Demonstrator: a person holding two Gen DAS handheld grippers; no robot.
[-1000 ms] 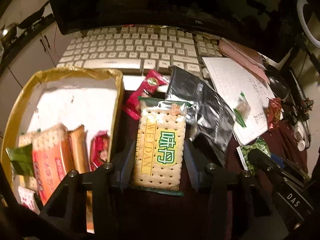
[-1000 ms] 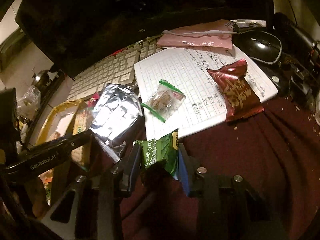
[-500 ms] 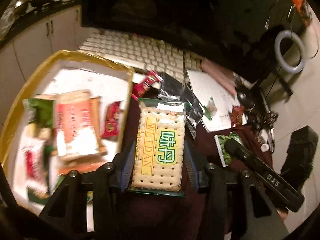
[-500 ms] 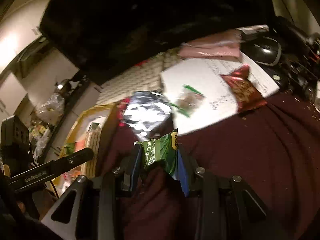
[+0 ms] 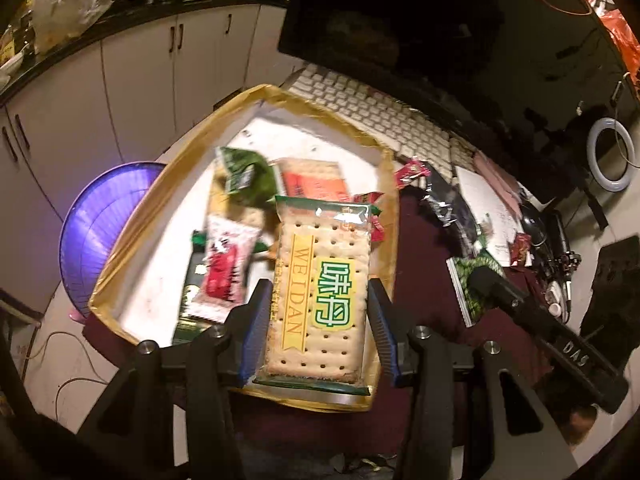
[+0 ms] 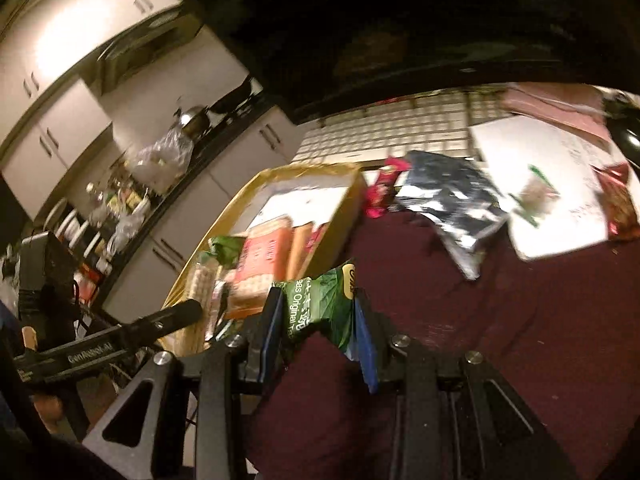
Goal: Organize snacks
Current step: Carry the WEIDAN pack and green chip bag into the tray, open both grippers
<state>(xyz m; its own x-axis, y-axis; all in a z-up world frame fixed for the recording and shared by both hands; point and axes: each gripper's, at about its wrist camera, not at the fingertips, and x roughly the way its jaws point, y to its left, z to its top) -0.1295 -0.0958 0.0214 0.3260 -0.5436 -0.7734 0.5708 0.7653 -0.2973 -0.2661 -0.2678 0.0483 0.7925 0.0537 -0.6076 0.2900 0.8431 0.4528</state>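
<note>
Inside, gold-rimmed box (image 5: 120,256) holds perhaps five snack packets (image 5: 224,276).

The room I'm working in is dim and warm, everything tinted yellow-orange. The brightest patch in my right view is a washed-out glow on the upper cabinets (image 6: 64,40). In my left view a ring light (image 5: 611,154) shines pale at the right edge, and the purple basket (image 5: 100,232) gleams blue-violet. The monitor (image 5: 420,20) is a black mass with faint reflections. Glare flashes off the silver foil bag (image 6: 452,204) and the cracker pack (image 5: 324,280) wrapper. My right view is badly smeared, the keyboard (image 6: 384,132) streaked. Both views bulge, with black vignetted corners.
</note>
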